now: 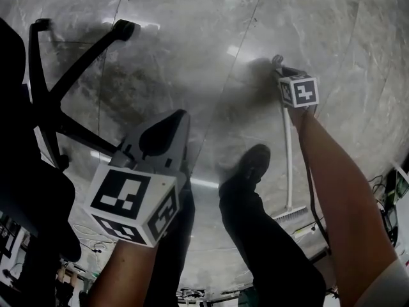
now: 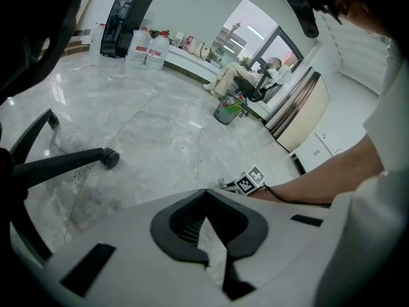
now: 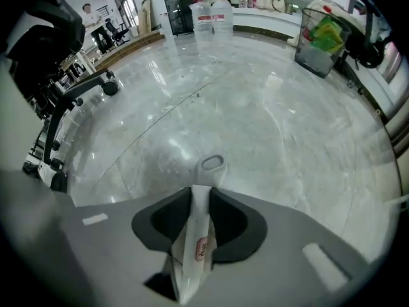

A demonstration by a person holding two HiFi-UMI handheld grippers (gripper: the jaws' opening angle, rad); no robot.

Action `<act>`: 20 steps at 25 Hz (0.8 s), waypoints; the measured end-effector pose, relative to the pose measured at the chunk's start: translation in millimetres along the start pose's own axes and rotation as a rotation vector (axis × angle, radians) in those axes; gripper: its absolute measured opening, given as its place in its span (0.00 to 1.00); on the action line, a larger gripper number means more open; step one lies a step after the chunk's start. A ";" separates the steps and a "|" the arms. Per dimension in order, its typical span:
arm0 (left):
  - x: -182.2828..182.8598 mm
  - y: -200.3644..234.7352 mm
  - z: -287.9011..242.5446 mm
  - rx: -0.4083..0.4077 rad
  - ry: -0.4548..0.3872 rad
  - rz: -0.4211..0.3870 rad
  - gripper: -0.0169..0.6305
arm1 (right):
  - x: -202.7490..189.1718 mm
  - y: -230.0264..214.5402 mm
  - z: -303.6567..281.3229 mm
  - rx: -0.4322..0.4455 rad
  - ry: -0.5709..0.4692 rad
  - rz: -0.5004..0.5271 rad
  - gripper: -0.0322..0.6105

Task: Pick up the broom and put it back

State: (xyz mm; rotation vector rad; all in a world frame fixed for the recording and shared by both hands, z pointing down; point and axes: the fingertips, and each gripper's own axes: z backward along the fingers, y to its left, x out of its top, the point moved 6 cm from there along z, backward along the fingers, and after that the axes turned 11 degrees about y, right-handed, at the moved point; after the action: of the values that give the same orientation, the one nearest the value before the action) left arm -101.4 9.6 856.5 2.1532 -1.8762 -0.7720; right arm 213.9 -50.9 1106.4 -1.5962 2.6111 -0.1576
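A white broom [image 1: 288, 152] lies on the grey marble floor, its brush head [image 1: 291, 215] nearest my feet. The loop end of its handle [image 3: 212, 164] sticks out past my right gripper [image 3: 199, 200]. That gripper [image 1: 281, 68] points steeply down at the floor, jaws shut on the handle just behind the loop. My left gripper [image 1: 169, 128] hangs in the air left of the broom, apart from it. Its jaws [image 2: 206, 210] stand slightly open with only floor showing between them. From the left gripper view, the right gripper's marker cube [image 2: 251, 181] sits low on the floor.
A black office chair base [image 1: 70, 85] with castors spreads over the left floor. My dark-trousered legs and a shoe [image 1: 252, 165] stand between the grippers. Farther off are a waste bin [image 3: 319, 37], water bottles [image 2: 148, 47] and a seated person [image 2: 243, 75].
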 end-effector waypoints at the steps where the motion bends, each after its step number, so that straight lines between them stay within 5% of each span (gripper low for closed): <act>1: -0.5 -2.0 0.5 0.000 0.000 0.001 0.04 | 0.0 -1.4 0.0 0.001 0.003 -0.010 0.19; 5: 4.2 -15.8 6.2 -0.013 -0.018 -0.009 0.04 | 6.4 8.3 18.0 0.028 -0.022 -0.046 0.19; 10: 23.6 -47.7 35.6 -0.040 -0.051 -0.028 0.04 | 20.2 57.9 92.6 0.075 -0.112 0.032 0.18; 20: 103.9 -133.3 183.6 -0.032 -0.151 -0.105 0.04 | 50.1 107.2 380.5 0.131 -0.396 0.166 0.18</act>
State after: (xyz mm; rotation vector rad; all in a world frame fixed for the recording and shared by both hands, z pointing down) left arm -69.1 -29.8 612.3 2.2453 -1.8174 -1.0055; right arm 141.9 -64.9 714.7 -1.2157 2.3560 -0.0007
